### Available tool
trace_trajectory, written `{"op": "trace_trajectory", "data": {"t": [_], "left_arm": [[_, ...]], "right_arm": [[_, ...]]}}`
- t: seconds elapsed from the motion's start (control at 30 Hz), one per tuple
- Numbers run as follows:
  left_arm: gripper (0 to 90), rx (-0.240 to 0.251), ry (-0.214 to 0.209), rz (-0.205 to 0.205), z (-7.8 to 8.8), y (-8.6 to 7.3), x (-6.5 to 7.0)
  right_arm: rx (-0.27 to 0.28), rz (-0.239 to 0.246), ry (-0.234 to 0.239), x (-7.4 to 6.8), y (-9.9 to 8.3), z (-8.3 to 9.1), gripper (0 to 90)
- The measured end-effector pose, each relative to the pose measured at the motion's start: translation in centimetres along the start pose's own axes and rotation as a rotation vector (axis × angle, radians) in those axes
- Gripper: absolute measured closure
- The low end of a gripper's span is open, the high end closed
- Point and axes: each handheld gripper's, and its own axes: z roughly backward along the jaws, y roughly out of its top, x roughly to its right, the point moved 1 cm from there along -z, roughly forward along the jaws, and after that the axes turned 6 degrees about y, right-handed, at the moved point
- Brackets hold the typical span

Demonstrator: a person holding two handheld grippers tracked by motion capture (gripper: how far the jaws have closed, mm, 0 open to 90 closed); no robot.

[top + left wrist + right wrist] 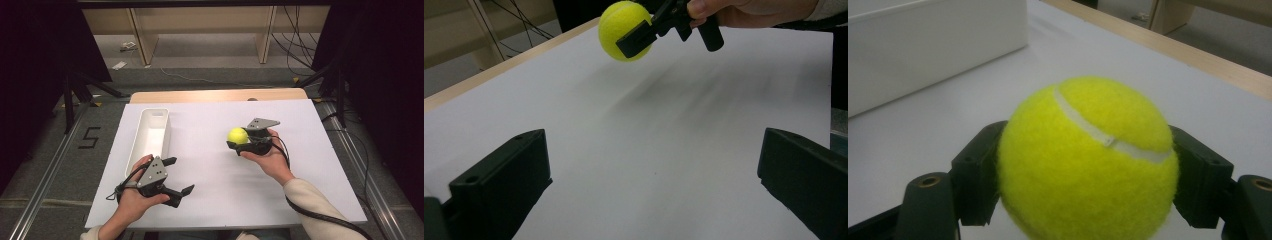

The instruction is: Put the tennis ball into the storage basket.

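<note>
High view: left gripper (181,176) sits near-left on the white sheet (210,200), jaws spread wide, nothing between them. Further in, right of centre, right gripper (239,142) is clamped on the tennis ball (237,135), one jaw on each side per right gripper view. Left gripper view puts the ball clear above the sheet, not touching it. White bin (150,134) lies far-left, well apart from the ball.

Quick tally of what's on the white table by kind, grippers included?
Yellow felt tennis ball: 1, clamped in the right gripper
White rectangular plastic bin: 1
Black two-jaw grippers: 2, the left gripper with its jaws apart
Total: 4
</note>
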Motion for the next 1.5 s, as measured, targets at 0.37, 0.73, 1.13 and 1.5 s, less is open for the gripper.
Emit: {"op": "trace_trajectory", "data": {"t": [0.37,0.73,1.13,1.5], "left_arm": [[0.0,-0.001,0.001,-0.001,0.0,0.0,0.0],[0.0,-0.001,0.001,-0.001,0.0,0.0,0.0],[0.0,-0.001,0.000,-0.002,0.0,0.0,0.0],[0.0,-0.002,-0.001,-0.001,0.0,0.0,0.0]], "right_arm": [[0.023,-0.001,-0.001,-0.1,0.6,0.3,26.8],[0.038,0.001,0.003,-0.3,1.0,0.4,26.8],[0.051,0.000,0.003,-0.4,1.3,0.4,26.8],[0.071,0.000,0.009,-0.6,1.9,0.5,26.7]]}}
